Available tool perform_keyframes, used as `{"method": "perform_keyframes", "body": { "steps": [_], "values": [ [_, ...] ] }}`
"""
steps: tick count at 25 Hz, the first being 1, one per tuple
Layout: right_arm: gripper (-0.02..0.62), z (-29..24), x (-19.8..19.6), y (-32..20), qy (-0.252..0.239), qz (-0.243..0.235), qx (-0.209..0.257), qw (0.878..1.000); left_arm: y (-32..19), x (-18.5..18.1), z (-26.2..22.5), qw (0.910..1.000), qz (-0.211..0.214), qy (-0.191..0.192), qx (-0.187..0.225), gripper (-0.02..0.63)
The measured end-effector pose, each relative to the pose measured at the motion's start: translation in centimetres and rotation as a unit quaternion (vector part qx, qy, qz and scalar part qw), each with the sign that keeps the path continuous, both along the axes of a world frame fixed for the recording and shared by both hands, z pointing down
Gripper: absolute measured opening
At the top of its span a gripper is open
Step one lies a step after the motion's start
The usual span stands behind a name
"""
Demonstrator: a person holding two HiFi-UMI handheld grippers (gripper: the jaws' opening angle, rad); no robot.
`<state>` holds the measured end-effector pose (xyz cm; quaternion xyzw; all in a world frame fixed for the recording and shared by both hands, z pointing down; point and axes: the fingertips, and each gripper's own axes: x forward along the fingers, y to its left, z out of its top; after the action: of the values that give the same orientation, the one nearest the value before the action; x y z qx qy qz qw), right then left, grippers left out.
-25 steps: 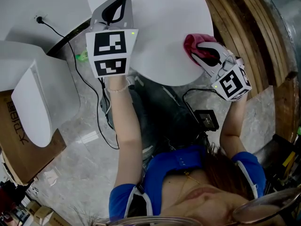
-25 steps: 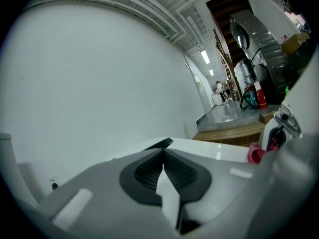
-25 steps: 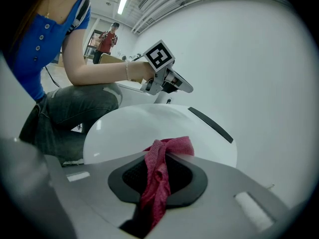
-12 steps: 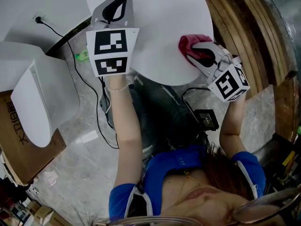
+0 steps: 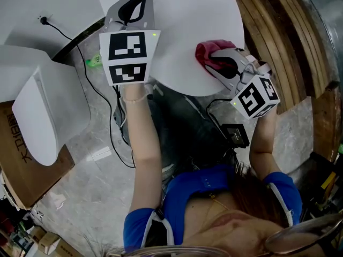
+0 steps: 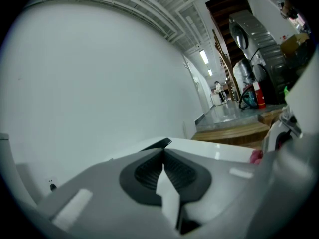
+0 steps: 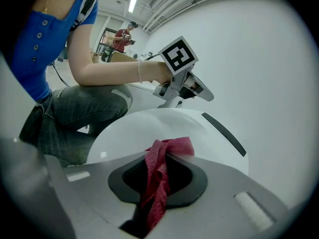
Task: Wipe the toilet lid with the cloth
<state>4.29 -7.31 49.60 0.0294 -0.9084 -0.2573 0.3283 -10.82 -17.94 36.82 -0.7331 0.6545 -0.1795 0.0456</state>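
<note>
In the head view, a smooth, glossy white oval lid (image 5: 182, 31) was seen. A crumpled red cloth (image 5: 209, 52) lay near its right edge, at the right gripper (image 5: 222, 63). In the left gripper view, the left gripper (image 6: 163, 151) jaws were closed together, holding nothing. In the right gripper view, the jaws were clamped on the nubbly cloth, which was drawn lengthwise along them with its free end forward on the lid.

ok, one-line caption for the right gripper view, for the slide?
Right gripper, jaws shut on a red cloth, at the edge of the white toilet lid.
</note>
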Motion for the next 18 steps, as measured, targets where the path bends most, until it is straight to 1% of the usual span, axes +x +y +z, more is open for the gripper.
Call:
{"method": "perform_keyframes", "body": {
  "steps": [18],
  "values": [
    [0.057, 0.1, -3.9, 4.2, 0.019, -0.069, 0.02, 0.997, 0.2, 0.2, 0.0, 1.0, 0.003, -0.002, -0.001, 0.003]
  ]
}}
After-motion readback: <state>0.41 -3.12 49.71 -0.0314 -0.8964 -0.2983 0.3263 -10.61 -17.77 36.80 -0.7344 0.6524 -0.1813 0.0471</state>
